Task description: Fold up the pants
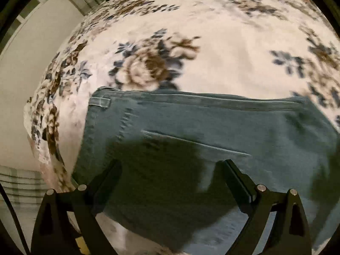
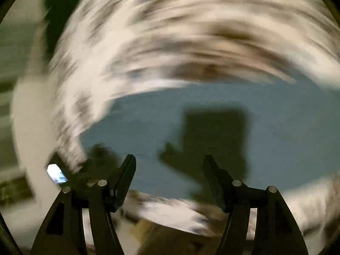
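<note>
I saw the pants (image 1: 212, 127), grey-blue denim jeans, lying flat on the floral bedspread (image 1: 212, 42) near its edge. Their waistband with a belt loop faced away from me, a back pocket seam showing. In the blurred right view they seemed smooth (image 2: 148, 123).

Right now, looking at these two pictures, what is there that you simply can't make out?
- Blue denim pants: the legs run out past the lower edge of the left wrist view.
- Floral cream bedspread: smeared by motion blur in the right wrist view.
- Small bright object: too blurred to identify.
- Left gripper and right gripper: fingers apart, nothing between them; contact with the denim unclear.
</note>
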